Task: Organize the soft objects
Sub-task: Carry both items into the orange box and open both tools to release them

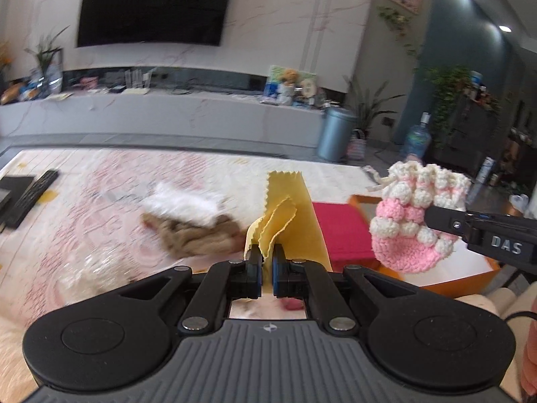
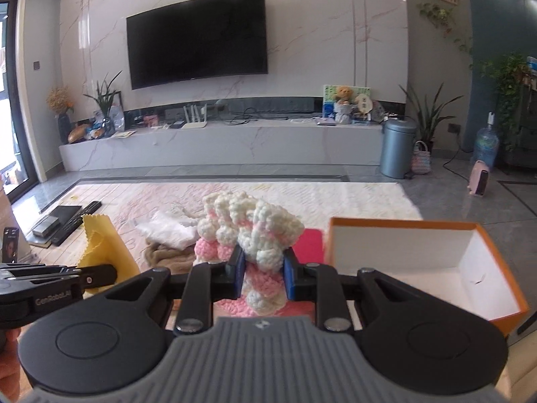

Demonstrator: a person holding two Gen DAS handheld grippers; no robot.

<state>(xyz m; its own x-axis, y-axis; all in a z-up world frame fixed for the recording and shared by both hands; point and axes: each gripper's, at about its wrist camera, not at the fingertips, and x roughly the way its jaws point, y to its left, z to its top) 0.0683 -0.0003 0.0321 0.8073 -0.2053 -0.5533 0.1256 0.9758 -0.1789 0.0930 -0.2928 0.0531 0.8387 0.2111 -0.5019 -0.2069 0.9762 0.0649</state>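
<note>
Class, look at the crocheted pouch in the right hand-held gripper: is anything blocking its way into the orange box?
Nothing visible does. The crocheted pouch is clamped in the right hand-held gripper; the orange box sits open-topped just right of it, interior bare.

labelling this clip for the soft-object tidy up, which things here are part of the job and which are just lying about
Part of the job:
- yellow cloth, pinched by the left gripper
- pink-and-white crochet pouch, held by the right gripper
- white cloth and brown cloth on the rug
- orange box, open

Lying about:
- remote control
- television
- grey bin
- water bottle
</note>
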